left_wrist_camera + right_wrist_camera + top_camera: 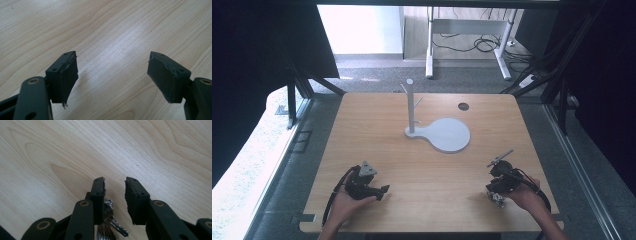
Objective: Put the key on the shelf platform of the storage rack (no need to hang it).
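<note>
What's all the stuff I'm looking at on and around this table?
Table: one, light wood, centre.
Stand: one, white, an upright post with small pegs on a flat round base, middle of the table.
Hole: one, dark, round, in the tabletop right of the stand.
Keys: a small bunch, silver, on the wood low between the right gripper's jaws, pads not pressing them.
Desk frame: one, white, on the floor beyond, with cables.
Left gripper: one, black, jaws wide apart over bare wood.
Right gripper: one, black, near right corner.
Hands: two, near edge.
</note>
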